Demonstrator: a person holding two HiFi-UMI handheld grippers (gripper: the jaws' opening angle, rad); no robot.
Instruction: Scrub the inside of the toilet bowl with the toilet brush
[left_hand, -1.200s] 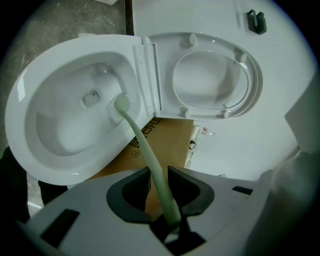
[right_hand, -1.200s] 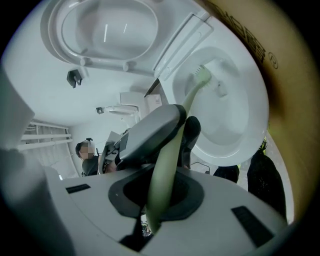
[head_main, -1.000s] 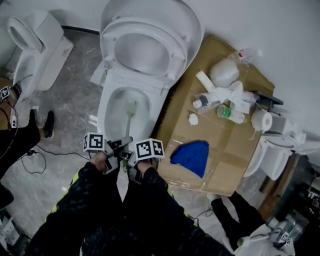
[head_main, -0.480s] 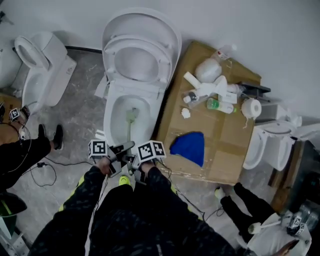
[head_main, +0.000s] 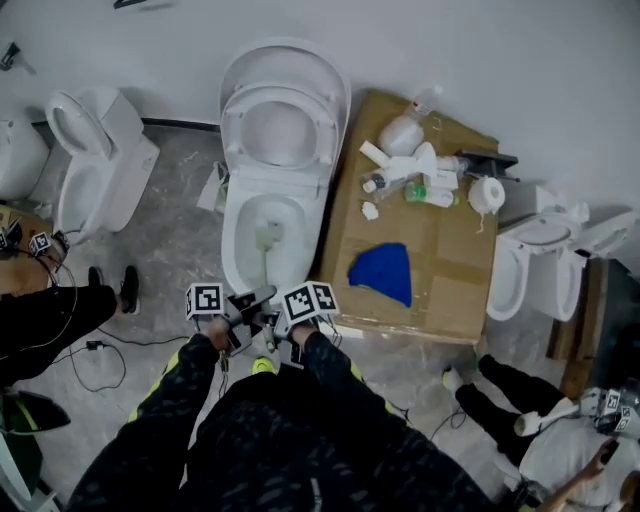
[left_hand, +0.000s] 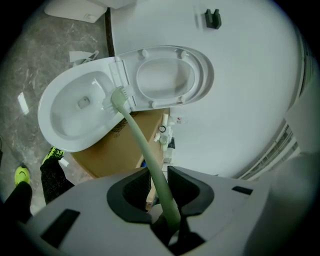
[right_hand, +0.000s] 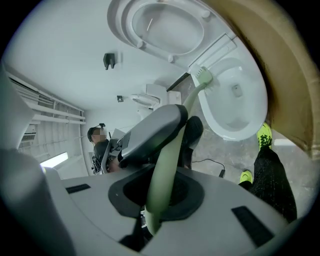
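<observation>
**Tongs.** Left tongs (left_hand: 159, 180): closed on the handle of the toilet brush (head_main: 264, 265), which passes between both pads. Right tongs (right_hand: 162, 192): closed on the same handle, farther from the brush head (head_main: 267, 235). The right gripper view shows the left tongs ahead of it on the shaft. In the head view both sit at 6 o'clock of the toilet bowl (head_main: 232, 240).

**Containers.** The pale green brush head lies inside the bowl, near its middle. Whether the bristles touch the porcelain cannot be told. The seat (head_main: 240, 135) and the lid (head_main: 285, 62) stand raised at 12 o'clock.

A flat cardboard sheet (head_main: 450, 290) lies on the floor (head_main: 170, 250) at 3 o'clock, its edge just beside the bowl. It carries a blue cloth (head_main: 382, 273), a cluster of bottles (head_main: 410, 165) and a paper roll (head_main: 487, 195).

**Writing.** Print on the cardboard shows in the left gripper view but is too small to read. Bottle labels are unreadable.

**Clearances.** Bare grey floor lies at 9 o'clock, between the bowl and a second toilet (head_main: 95, 160). A cable (head_main: 100, 350) lies on the floor at 8 o'clock. A third toilet (head_main: 535, 265) stands just beyond the cardboard at 3 o'clock.
</observation>
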